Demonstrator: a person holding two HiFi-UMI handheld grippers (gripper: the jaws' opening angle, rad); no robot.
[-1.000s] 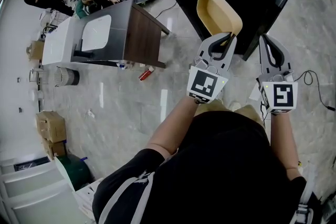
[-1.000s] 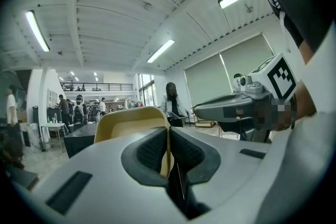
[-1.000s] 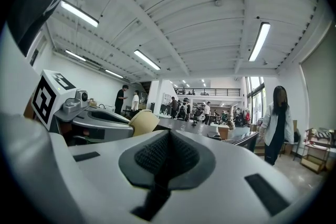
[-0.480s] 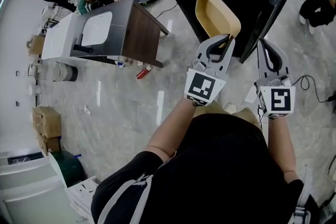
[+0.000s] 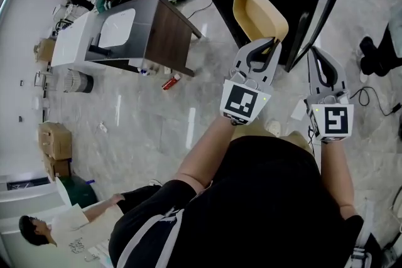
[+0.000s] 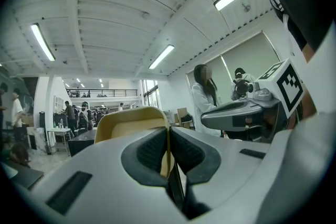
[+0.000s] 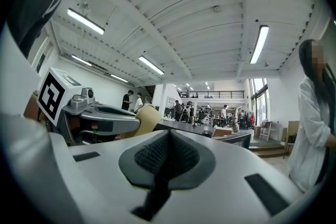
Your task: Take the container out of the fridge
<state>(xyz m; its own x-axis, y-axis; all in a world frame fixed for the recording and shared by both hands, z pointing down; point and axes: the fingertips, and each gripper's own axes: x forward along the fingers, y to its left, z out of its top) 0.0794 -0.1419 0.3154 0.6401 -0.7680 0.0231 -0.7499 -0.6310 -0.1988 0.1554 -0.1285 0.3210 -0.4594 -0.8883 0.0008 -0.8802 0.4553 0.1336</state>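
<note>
Left gripper (image 5: 264, 46) pinching tan container (image 5: 258, 14) rim at upper centre of frame, right gripper (image 5: 323, 54) sitting closed, empty

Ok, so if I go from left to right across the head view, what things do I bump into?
Cardboard boxes → white-topped desk → small red object on the floor → left gripper pinching the tan container → right gripper.
</note>
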